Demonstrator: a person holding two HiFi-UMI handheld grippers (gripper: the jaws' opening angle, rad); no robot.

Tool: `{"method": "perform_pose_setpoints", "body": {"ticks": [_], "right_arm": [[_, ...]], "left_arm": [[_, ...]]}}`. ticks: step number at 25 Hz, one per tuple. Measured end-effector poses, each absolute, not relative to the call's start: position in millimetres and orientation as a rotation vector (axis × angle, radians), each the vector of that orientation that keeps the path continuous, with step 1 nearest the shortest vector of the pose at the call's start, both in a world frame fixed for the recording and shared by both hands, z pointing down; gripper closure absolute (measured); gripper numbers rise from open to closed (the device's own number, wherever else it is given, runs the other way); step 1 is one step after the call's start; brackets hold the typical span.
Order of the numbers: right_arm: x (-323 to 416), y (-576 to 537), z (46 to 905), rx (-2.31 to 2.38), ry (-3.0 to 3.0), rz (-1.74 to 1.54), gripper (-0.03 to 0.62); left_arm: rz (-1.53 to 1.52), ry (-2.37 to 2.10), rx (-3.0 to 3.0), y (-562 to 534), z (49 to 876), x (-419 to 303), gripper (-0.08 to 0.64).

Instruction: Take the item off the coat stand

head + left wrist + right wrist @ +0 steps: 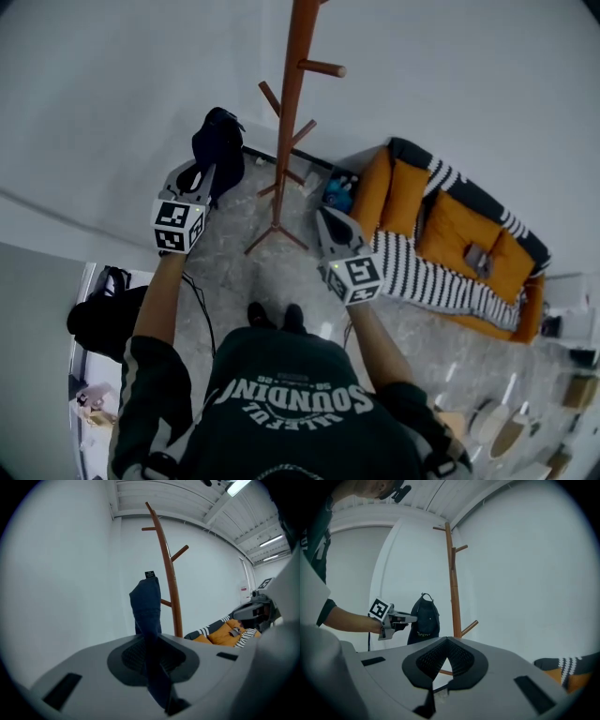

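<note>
A dark navy cap (217, 145) hangs from my left gripper (204, 178), clear of the wooden coat stand (291, 103) and to its left. In the left gripper view the cap's fabric (146, 606) runs down between the closed jaws of that gripper (152, 641), with the stand (169, 583) behind it. My right gripper (328, 220) is right of the stand's foot, shut with nothing in it. The right gripper view shows its own tips (446, 641) meeting, and beyond them the cap (424, 620) held by the left gripper (410, 618) beside the stand (453, 583), whose pegs are bare.
An orange sofa (450, 234) with a black-and-white striped blanket (417, 272) stands to the right. A small blue object (337, 195) lies between the stand's foot and the sofa. A black bag (103, 319) sits at the left. White walls close in behind the stand.
</note>
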State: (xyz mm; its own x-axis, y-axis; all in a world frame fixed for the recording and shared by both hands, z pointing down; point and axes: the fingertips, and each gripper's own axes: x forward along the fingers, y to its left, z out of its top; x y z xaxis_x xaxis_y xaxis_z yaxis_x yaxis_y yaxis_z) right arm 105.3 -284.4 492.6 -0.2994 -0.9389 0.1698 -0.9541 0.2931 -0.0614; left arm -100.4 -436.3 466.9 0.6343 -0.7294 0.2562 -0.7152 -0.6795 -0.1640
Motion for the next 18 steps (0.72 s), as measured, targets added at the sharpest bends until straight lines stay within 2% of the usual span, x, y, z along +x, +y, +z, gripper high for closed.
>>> {"method": "perform_pose_setpoints", "body": {"ticks": [18], "right_arm": [[105.7, -277.3, 490.2, 1.741, -2.467, 0.197, 0.594]], "left_arm": [[-0.452, 1.137, -2.885, -341.9, 488.5, -79.2, 0.515]]}}
